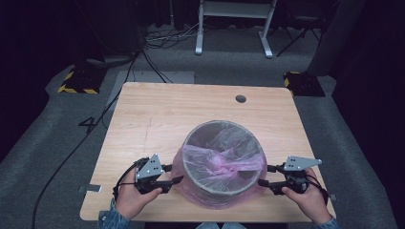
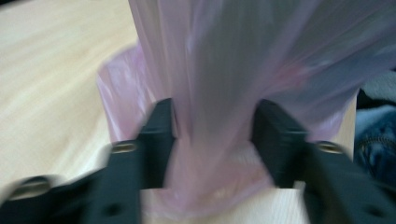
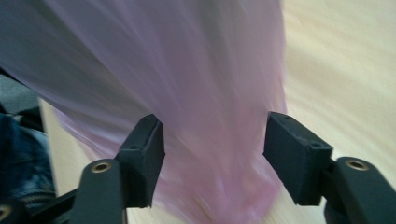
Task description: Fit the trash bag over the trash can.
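Note:
A round grey bin (image 1: 187, 160) lined with a pink plastic bag (image 1: 217, 199) stands on the near half of the wooden table (image 1: 157, 114). The bag's film is folded over the rim and hangs down the outside. My left gripper (image 1: 174, 174) sits at the bin's left side, and my right gripper (image 1: 265, 175) at its right side. In the left gripper view the left gripper (image 2: 215, 135) has its jaws apart, with the blurred pink bag (image 2: 215, 70) between them. In the right gripper view the right gripper (image 3: 215, 149) stands open wider, astride the pink bag (image 3: 187, 70).
A round cable hole (image 1: 240, 98) is set in the table's far right. Beyond the table, black cables (image 1: 157, 40) and a white frame's legs (image 1: 234, 28) lie on the grey floor. Yellow-and-black blocks (image 1: 79, 82) sit near the far corners.

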Available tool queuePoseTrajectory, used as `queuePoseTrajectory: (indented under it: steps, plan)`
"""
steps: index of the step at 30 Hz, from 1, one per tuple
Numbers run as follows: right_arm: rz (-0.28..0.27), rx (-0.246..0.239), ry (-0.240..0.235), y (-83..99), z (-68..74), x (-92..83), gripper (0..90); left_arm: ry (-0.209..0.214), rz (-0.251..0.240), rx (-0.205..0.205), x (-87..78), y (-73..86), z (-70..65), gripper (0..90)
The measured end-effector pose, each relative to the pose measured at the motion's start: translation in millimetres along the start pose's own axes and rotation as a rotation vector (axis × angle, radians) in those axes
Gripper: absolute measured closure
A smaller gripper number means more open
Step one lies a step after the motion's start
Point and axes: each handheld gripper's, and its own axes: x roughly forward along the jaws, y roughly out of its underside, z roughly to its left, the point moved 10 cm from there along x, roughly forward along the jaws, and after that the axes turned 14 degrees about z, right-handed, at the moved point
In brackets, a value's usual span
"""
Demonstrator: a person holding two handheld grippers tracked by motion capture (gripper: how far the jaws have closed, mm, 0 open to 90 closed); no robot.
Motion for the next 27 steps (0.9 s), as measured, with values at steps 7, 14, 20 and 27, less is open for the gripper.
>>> queuePoseTrajectory:
  steps: [7,14,20,27]
  plan:
    - [0.018,0.041,-0.03,-10.3,-8.5,10.3,90.0,0.022,0.067,-0.043,22.6,7.7,9.0,90.0]
    - [0.088,0.103,-0.053,10.6,-19.5,40.7,90.0,0.031,0.094,-0.001,29.5,13.3,0.0,90.0]
    - [0.148,0.074,-0.008,18.8,-18.5,34.6,46.5,0.003,0.012,-0.027,11.0,16.2,5.4,50.5]
    - [0.01,0.065,-0.006,0.2,-11.7,-14.6,29.7,-0.06,-0.065,-0.075,-19.2,17.1,19.3,31.2]
